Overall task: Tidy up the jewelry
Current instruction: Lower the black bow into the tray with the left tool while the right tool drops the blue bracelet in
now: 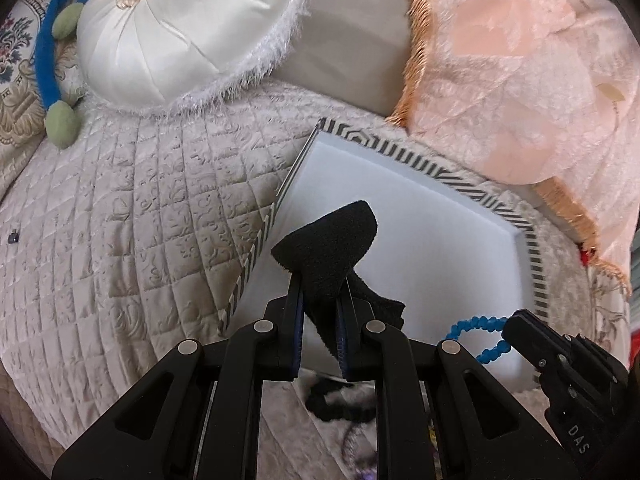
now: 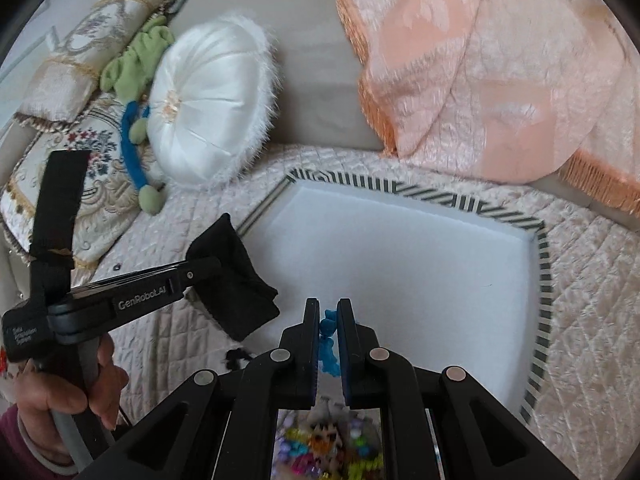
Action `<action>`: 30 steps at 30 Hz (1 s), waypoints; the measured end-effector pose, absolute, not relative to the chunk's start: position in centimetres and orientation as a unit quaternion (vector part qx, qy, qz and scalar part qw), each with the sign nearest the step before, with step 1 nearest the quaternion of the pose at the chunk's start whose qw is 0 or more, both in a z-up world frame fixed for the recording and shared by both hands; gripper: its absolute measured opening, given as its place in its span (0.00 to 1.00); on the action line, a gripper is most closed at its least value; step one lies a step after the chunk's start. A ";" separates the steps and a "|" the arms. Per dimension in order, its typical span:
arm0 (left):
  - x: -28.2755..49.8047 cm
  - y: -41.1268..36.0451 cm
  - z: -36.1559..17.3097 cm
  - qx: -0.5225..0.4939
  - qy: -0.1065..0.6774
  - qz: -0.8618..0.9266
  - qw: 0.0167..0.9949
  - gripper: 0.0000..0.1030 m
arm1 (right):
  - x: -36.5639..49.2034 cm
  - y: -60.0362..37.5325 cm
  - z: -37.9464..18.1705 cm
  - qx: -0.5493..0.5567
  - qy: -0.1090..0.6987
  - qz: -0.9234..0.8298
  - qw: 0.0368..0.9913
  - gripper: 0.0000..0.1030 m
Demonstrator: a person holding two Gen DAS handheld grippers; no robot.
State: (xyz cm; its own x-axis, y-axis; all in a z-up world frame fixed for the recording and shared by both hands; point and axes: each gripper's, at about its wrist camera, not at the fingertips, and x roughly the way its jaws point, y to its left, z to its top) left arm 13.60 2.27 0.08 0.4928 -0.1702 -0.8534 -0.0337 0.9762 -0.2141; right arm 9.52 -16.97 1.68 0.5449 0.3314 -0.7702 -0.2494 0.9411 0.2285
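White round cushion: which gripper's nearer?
Left. The left gripper, holding black cloth, is on the white round cushion's side; right gripper, gripping blue beads, is farther.

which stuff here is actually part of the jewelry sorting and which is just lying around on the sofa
Part of the job:
- blue beaded bracelet, pinched in the right gripper
- folded black fabric piece, held in the left gripper
- striped-rim tray with white foam lining
- pile of colourful beads

Just lying about:
- round white satin cushion
- peach fringed blanket
- green and blue plush toy
- floral embroidered cushion
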 end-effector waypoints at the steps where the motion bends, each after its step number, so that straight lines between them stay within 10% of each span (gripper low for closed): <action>1: 13.8 2.3 -0.2 -0.100 0.504 -0.037 0.857 0.12 | 9.7 -17.0 1.3 0.046 0.451 0.164 0.876 0.08; 9: 14.0 3.1 -2.1 -0.102 0.515 -0.029 0.851 0.16 | 11.0 -19.5 -2.2 0.053 0.495 0.125 0.859 0.08; 13: 13.4 3.5 -1.7 -0.125 0.509 -0.040 0.850 0.51 | 10.9 -20.1 -3.0 0.064 0.513 0.120 0.847 0.08; 30: 9.5 5.2 0.8 -0.124 0.491 -0.043 0.861 0.55 | 3.5 -14.8 -2.4 0.015 0.530 0.247 0.811 0.19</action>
